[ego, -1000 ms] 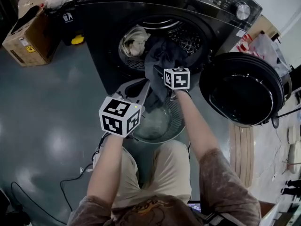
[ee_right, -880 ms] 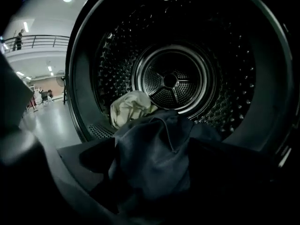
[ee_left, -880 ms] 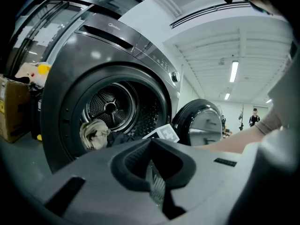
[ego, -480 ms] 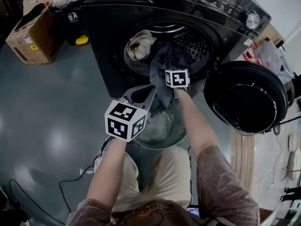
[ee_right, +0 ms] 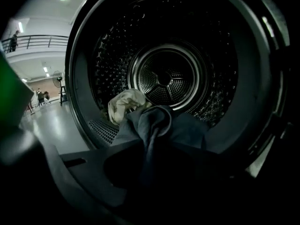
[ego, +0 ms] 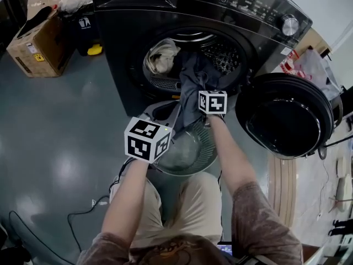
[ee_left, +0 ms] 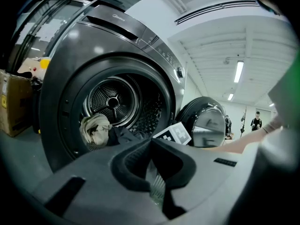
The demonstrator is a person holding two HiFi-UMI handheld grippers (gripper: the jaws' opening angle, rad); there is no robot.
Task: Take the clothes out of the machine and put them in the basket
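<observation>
Dark garment (ee_right: 154, 125) hangs over the machine's (ego: 127, 48) door rim. Right gripper (ee_right: 146, 158) jaws have just been closing on one fold. Risk: thin pinch slips, or trailing cloth snags and misses basket (ego: 207, 154). Left gripper (ee_left: 151, 142) jaws together, empty.

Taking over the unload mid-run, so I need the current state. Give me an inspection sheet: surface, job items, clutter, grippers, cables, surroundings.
Surface: glossy grey floor.
Job's things: washing machine with its door swung open at the right. A dark garment hangs out of the drum mouth and a beige garment lies in the drum. The basket stands on the floor below the opening.
Clutter: cardboard box and yellow object left of the machine; plastic bag at the right.
Grippers: the left gripper appears shut on the basket rim. The right gripper has just been closing its jaws and now grips the dark garment.
Cables: black cable on the floor, lower left.
Surroundings: open hall with ceiling lights; a person far off.
</observation>
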